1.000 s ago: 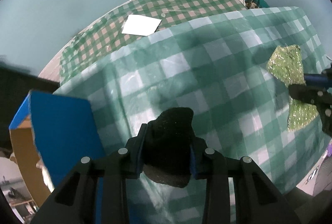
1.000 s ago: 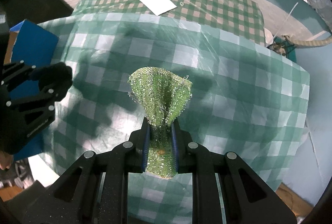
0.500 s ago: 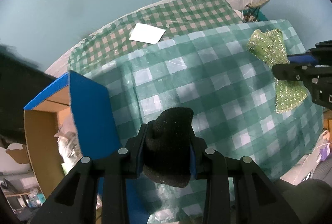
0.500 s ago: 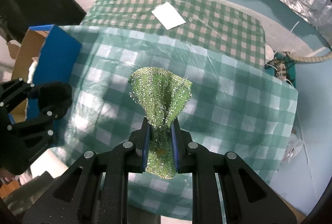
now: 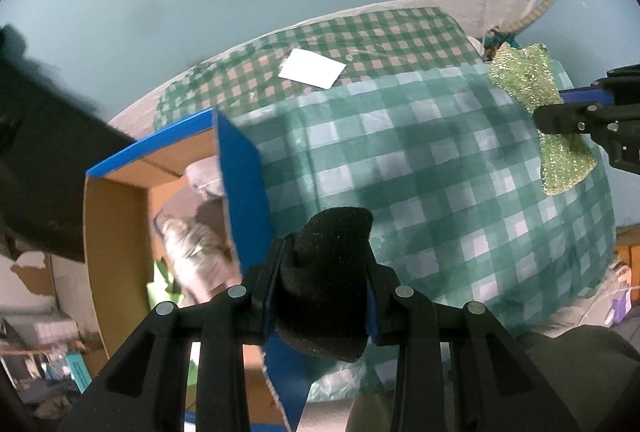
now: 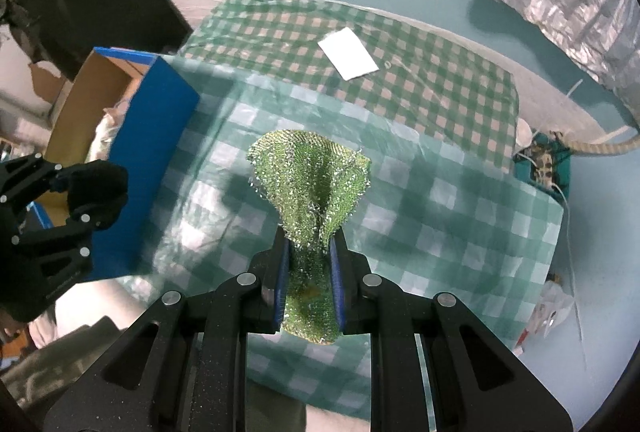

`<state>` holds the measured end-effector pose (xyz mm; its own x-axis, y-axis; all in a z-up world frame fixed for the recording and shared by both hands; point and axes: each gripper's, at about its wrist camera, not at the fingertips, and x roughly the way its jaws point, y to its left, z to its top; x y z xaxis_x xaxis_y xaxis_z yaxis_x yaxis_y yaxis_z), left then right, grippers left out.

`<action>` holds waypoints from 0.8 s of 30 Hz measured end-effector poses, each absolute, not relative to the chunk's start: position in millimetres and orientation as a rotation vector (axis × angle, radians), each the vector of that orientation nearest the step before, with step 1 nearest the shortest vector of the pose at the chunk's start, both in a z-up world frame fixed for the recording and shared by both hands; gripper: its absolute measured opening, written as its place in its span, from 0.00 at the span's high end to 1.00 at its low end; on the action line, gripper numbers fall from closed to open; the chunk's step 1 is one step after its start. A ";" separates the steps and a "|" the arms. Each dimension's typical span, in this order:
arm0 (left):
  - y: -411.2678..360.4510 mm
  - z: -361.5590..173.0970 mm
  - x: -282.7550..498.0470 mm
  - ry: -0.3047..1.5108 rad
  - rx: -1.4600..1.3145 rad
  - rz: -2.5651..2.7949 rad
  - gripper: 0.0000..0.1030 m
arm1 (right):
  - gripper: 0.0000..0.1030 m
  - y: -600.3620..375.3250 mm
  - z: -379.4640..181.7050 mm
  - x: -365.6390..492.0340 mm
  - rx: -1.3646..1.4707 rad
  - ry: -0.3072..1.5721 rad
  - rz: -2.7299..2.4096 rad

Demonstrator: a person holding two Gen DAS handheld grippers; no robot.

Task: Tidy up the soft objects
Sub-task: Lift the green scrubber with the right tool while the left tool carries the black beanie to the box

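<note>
Both grippers are now higher above the checked tablecloth [image 5: 460, 168] than a second ago, and the blue cardboard box [image 5: 240, 168] has come more into view, open at the table's left edge. The left gripper [image 5: 324, 272] is clenched on a black soft cloth [image 5: 328, 264] — it hangs in the air just beside the box. The right gripper [image 6: 308, 256] pinches a green glittery cloth [image 6: 312, 180] tightly, above the table's middle. A white card [image 6: 348, 52] lies on the far cloth.

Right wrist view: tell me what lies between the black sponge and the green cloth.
Only bare checked tablecloth and the blue box's corner separate the black sponge from the green cloth.
</note>
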<state>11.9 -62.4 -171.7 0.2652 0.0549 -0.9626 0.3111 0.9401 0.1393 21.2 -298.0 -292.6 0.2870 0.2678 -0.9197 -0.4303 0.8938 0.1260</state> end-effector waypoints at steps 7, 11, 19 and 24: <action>-39.1 -160.6 0.0 1.291 0.278 -0.126 0.67 | 0.85 -271.8 -275.9 13.5 -0.201 1.160 0.524; -23.6 -158.7 -5.5 1.293 0.247 -0.086 0.67 | 0.85 -256.2 -271.9 10.7 -0.221 1.149 0.552; 15.4 -150.2 -21.3 1.291 0.183 0.004 0.67 | 0.85 -215.0 -264.0 1.8 -0.274 1.135 0.628; 41.2 -145.5 -30.9 1.289 0.145 0.065 0.67 | 0.85 -185.7 -261.5 -4.5 -0.304 1.127 0.686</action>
